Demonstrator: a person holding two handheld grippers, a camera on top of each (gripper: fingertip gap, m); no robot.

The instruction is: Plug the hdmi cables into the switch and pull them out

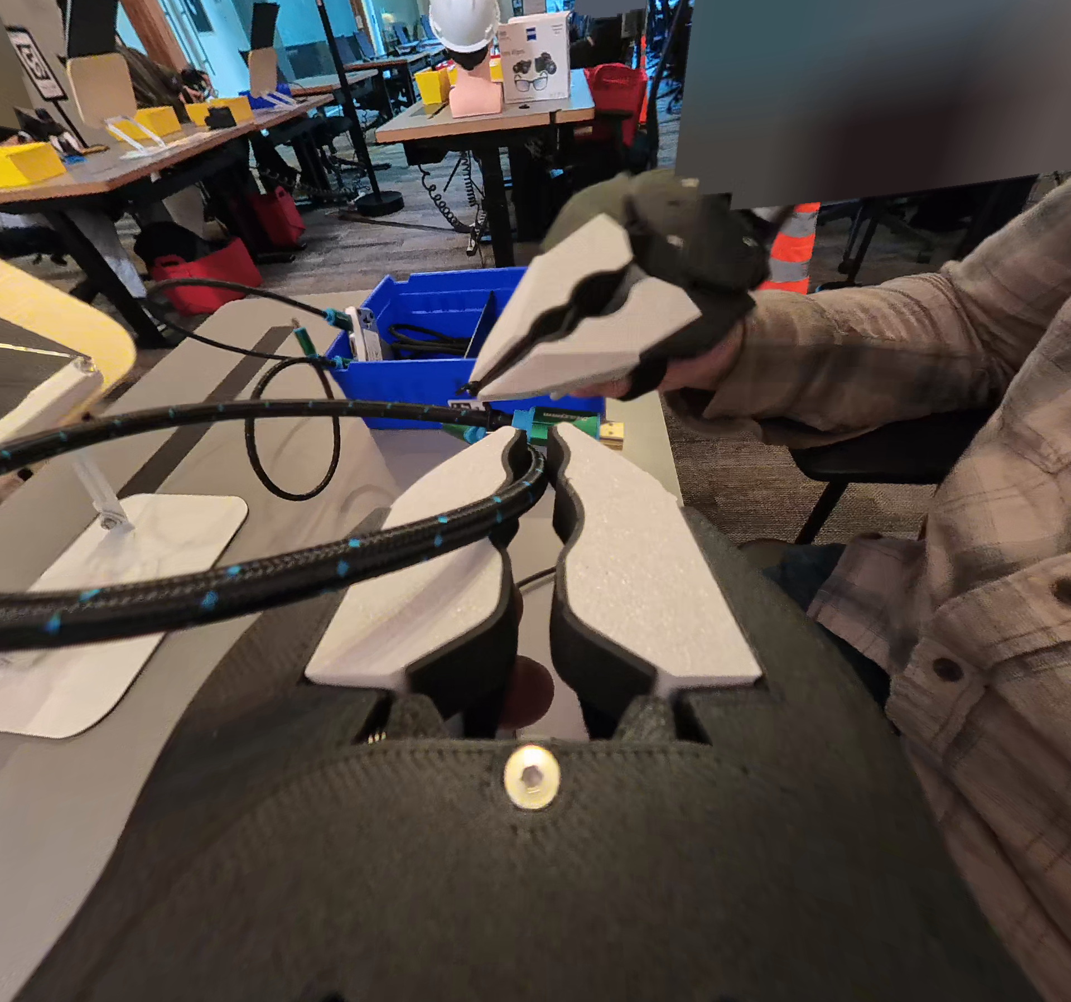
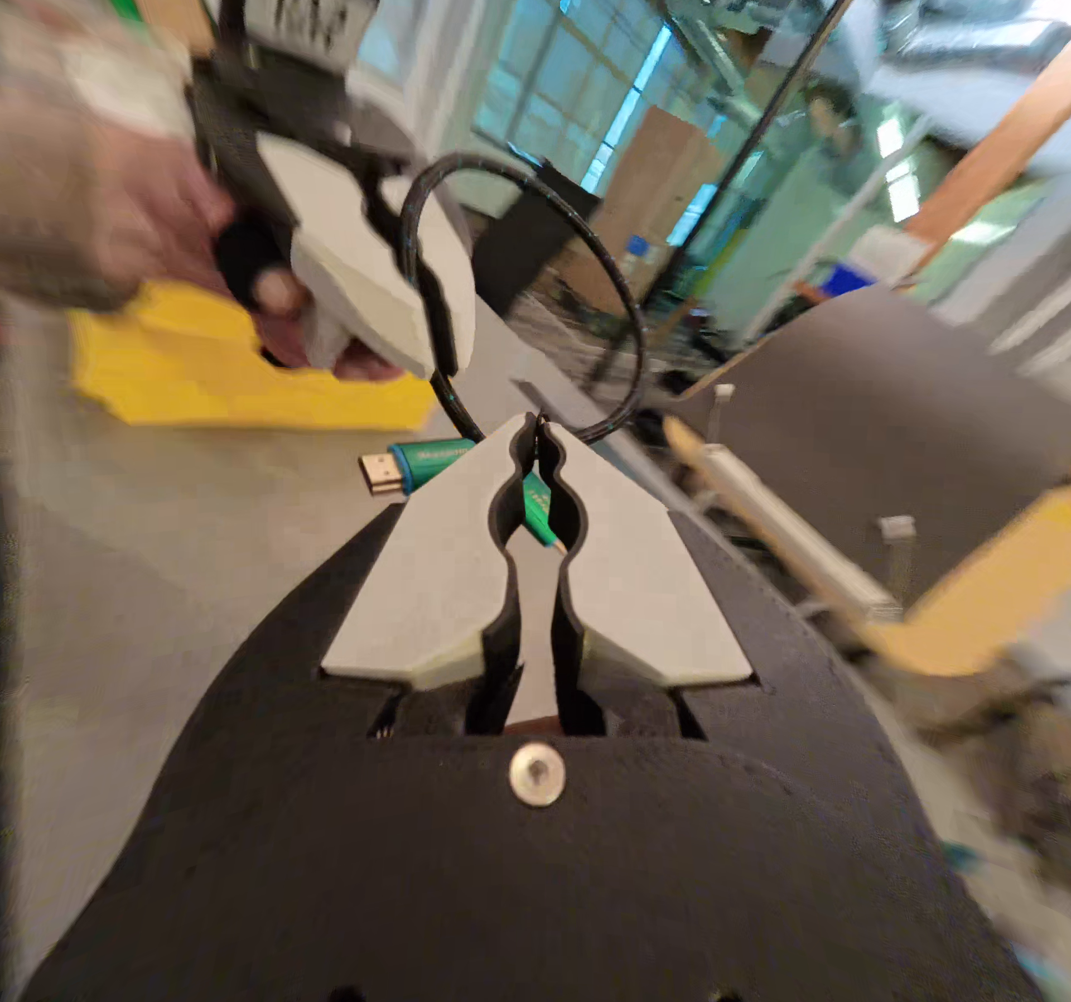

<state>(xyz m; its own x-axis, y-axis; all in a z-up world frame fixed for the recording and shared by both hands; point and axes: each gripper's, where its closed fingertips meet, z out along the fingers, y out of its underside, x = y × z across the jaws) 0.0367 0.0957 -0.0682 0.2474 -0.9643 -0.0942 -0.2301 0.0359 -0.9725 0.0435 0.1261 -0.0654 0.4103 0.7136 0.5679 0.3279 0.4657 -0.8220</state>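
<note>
Only the left wrist view showed the room: desks (image 1: 174, 157) across the upper left, a white hard hat (image 1: 463, 0) at top centre, and a blue bin (image 1: 423, 336) at mid-frame on the grey table (image 1: 69, 835). It also showed the person's plaid sleeve (image 1: 927, 371) along the right edge. The right wrist view was blurred and tilted, and gave instead a yellow block (image 2: 191, 371) at centre left and a window (image 2: 579, 64) at the top.

In the left view the left gripper (image 1: 539, 441) stood narrowly open at lower centre, its jaws around the black braided cable (image 1: 261, 580) just behind the green plug (image 1: 556, 423), which pointed right with its gold tip out. Whether the jaws pressed the cable, I could not tell. In the right view that cable curved in a loop (image 2: 579, 255) at centre and the plug (image 2: 417, 467) lay at centre left, beside the right gripper (image 2: 536, 423). The right gripper's jaws were nearly together, pinching a small dark piece at the tips, with a second green plug (image 2: 539, 510) seen in the gap behind them. What that dark piece was could not be made out.
</note>
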